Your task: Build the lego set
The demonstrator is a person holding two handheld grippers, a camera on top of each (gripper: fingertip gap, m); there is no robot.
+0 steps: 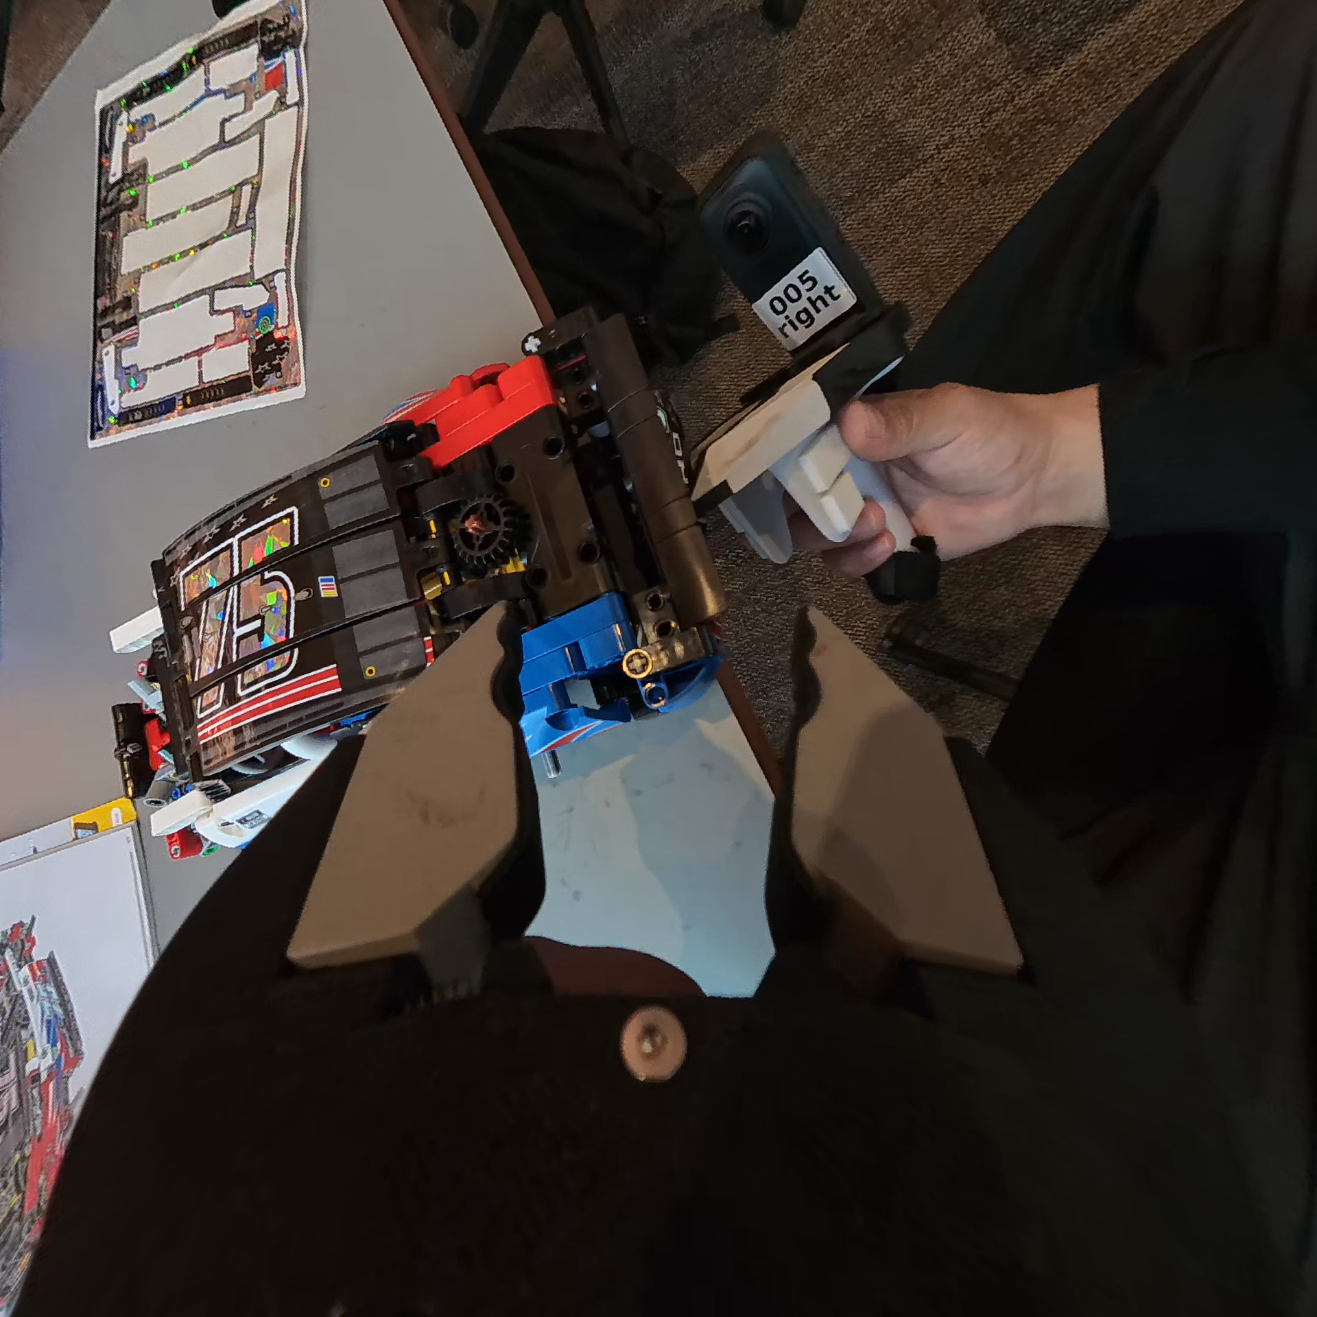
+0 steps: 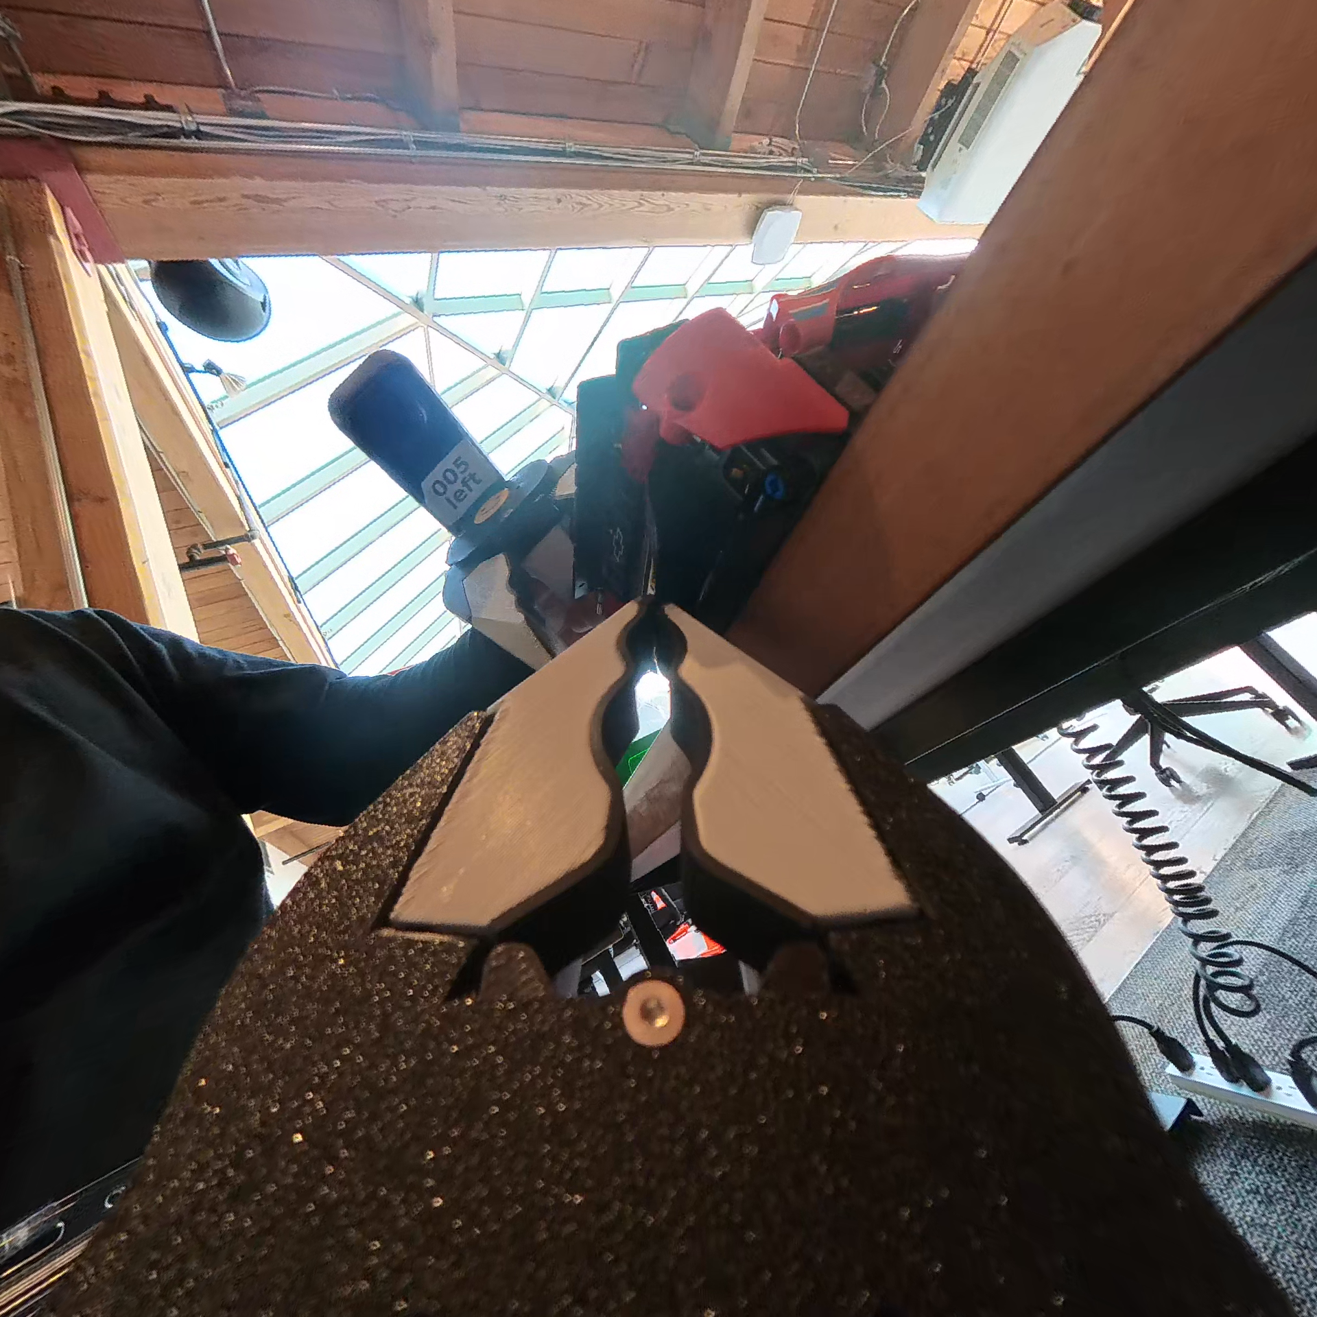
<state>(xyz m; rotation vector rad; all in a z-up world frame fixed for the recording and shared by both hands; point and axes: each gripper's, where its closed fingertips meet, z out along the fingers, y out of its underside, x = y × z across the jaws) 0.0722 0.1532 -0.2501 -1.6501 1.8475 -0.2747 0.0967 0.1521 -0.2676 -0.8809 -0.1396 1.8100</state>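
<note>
Lego race car (image 1: 399, 570) half off tabletop (image 1: 399, 249) edge. Left claw (image 1: 652, 641) wide open round blue rear corner, gripping nothing; right claw (image 2: 652, 613) nearly closed at rear, hold unclear. Squeeze left firmly b4 pressing parts on.

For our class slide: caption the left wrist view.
Open left gripper beside the lego car overhanging the table edge.

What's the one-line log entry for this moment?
lego car: rear overhanging table edge | left gripper: open, by its blue corner | right gripper: shut, tips at its rear | sticker sheet: flat on table
</note>
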